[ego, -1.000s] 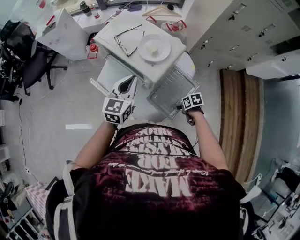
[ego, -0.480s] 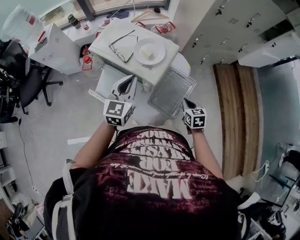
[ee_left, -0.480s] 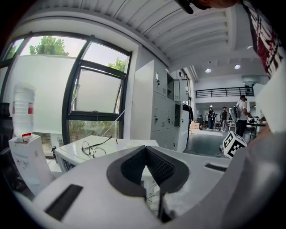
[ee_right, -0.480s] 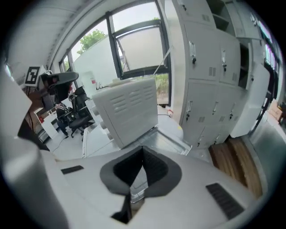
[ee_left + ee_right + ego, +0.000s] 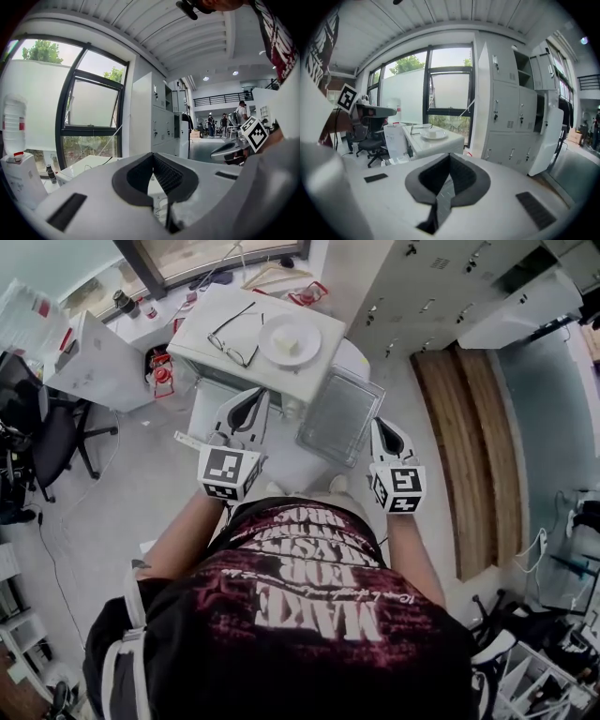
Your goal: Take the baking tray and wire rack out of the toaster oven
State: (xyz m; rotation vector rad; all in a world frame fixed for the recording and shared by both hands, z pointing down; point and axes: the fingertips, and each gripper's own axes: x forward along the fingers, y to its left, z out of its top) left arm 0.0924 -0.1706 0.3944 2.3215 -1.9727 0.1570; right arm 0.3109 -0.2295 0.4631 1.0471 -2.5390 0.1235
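Right gripper (image 5: pixel 380 426) jaws shut, nothing held. Left gripper (image 5: pixel 246 401) shut too, empty. Baking tray (image 5: pixel 339 416) lies flat between them, at 11 o'clock off the right tips. Toaster oven (image 5: pixel 192 341) at 12 o'clock, plate (image 5: pixel 289 338) on top.

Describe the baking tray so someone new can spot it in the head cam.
Find the white flat-topped unit at the head view's top centre, carrying black-framed glasses and a round white plate. Beside its lower-right corner lies the grey rectangular metal baking tray, the only grey, raised-rim rectangle there.
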